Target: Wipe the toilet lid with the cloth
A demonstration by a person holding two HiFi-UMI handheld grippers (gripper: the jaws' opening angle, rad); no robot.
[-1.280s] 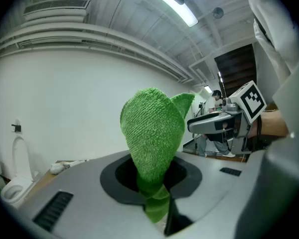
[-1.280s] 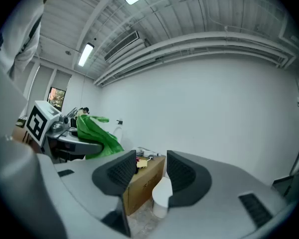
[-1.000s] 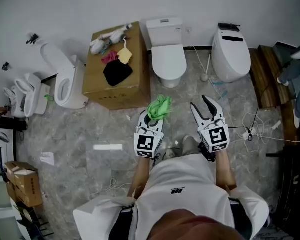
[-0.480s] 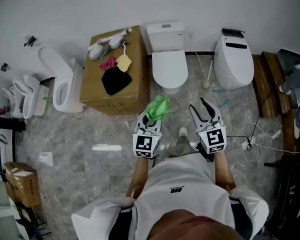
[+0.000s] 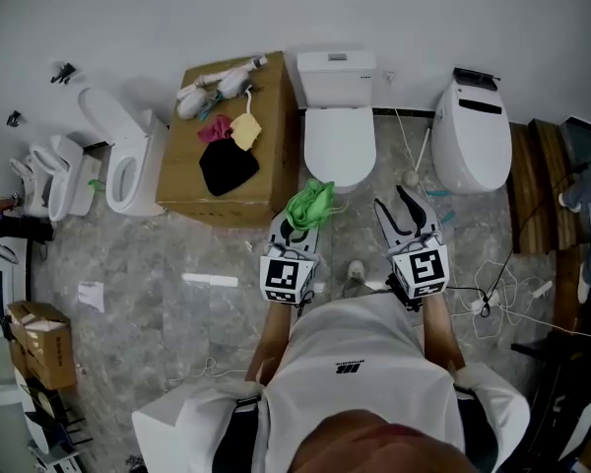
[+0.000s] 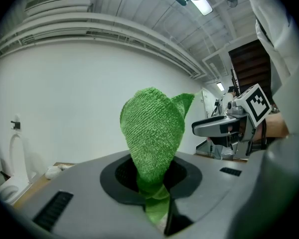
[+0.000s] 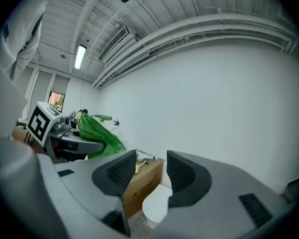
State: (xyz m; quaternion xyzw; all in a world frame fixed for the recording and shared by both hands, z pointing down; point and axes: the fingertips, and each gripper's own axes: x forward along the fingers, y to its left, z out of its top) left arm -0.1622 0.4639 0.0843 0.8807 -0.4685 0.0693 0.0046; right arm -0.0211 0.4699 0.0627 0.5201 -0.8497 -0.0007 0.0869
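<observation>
Between the shut jaws of the left gripper a green cloth is pinched and held just in front of the toilet lid, which is closed. Beside it, the right gripper is held with jaws apart and nothing grasped.

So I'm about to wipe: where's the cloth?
Head view, centre: the green cloth is clamped in the left hand-held gripper, in front of the closed middle toilet.
</observation>
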